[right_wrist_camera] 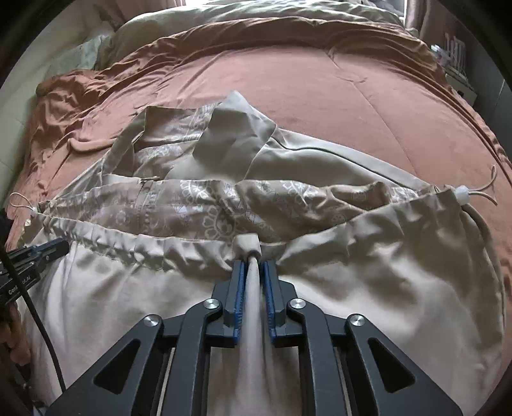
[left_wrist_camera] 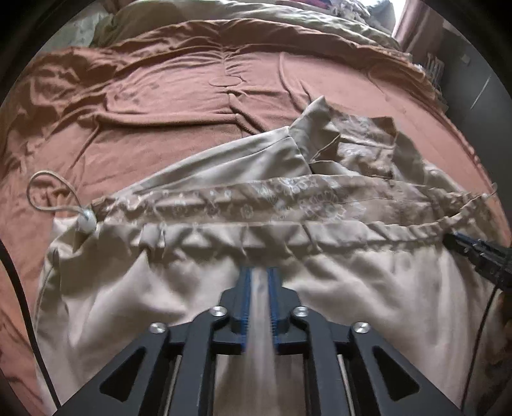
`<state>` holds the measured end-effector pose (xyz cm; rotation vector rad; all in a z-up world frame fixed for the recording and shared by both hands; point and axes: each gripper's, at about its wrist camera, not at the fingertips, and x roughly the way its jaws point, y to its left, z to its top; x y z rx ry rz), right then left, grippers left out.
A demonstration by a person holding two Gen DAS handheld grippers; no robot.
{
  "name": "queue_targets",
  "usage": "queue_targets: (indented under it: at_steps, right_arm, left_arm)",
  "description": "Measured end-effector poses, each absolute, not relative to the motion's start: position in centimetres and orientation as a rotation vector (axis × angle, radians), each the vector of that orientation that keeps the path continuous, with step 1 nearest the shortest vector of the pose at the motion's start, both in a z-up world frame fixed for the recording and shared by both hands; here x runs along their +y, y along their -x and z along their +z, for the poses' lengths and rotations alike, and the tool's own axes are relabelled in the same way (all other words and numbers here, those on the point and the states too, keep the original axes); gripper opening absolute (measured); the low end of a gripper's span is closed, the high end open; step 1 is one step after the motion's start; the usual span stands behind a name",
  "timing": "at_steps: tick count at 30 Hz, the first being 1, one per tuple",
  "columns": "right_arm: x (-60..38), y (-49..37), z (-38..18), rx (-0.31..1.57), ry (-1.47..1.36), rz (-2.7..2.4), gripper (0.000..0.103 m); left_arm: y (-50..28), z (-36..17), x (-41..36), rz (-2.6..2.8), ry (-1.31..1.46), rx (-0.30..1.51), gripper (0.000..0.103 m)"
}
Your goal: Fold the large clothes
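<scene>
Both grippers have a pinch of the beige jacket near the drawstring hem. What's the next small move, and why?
Probably lift both together and carry the hem forward toward the collar. The left gripper and right gripper are each shut on a fold of the beige jacket just below its gathered hem, while the collar end lies farther up the rust bedspread. Moving evenly should keep the hem straight.

The garment [left_wrist_camera: 368, 281] is pale beige with a tan lining [right_wrist_camera: 224, 204] printed in white floral medallions, its drawstring [left_wrist_camera: 48, 185] cream with a white toggle [left_wrist_camera: 87, 220], lying on a rust-brown bedspread [right_wrist_camera: 336, 105] beside an olive-beige blanket [right_wrist_camera: 256, 16].
</scene>
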<state>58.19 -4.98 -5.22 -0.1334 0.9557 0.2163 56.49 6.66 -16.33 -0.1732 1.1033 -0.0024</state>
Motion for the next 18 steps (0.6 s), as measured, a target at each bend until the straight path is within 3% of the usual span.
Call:
queue_targets:
  at_steps: [1,2,4,18]
  right_arm:
    - [-5.1,-57.9,-5.0,0.958,0.122,0.220,0.021]
    - [-5.2,-57.6,-4.6,0.956,0.117,0.222,0.041]
    - [-5.7,-56.5,-3.5,0.937,0.096,0.230,0.061]
    - [-7.1,-47.5,1.7,0.872,0.036,0.295,0.061]
  left_arm:
    - [-55.9,-15.8,6.8,-0.012,0.193,1.094,0.031]
    - [-55.2,-15.2,6.9,-0.015,0.204,1.079,0.045]
    - [-53.7,-14.0,6.9,-0.014,0.215,1.042,0.060]
    - [-41.5,-9.3,9.7,0.040,0.337,0.968,0.063]
